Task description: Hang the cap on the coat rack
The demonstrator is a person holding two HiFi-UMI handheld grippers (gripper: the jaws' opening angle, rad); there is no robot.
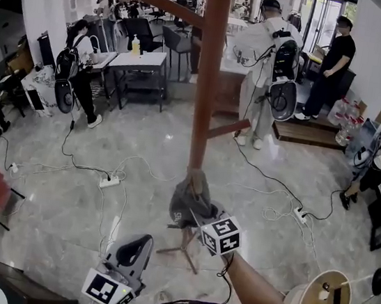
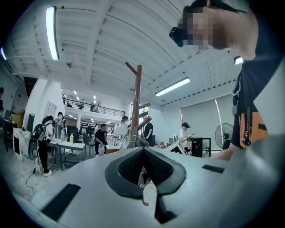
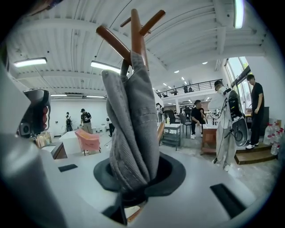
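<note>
Cap of grey ribbed fabric stands bunched between the jaws of the right gripper, which are clamped on its folded cloth. It sits right against the upright pole of the brown wooden coat rack, below the slanting pegs. The left gripper hangs lower and to the side, apart from the rack, its dark-padded jaws pressed together on nothing.
</note>
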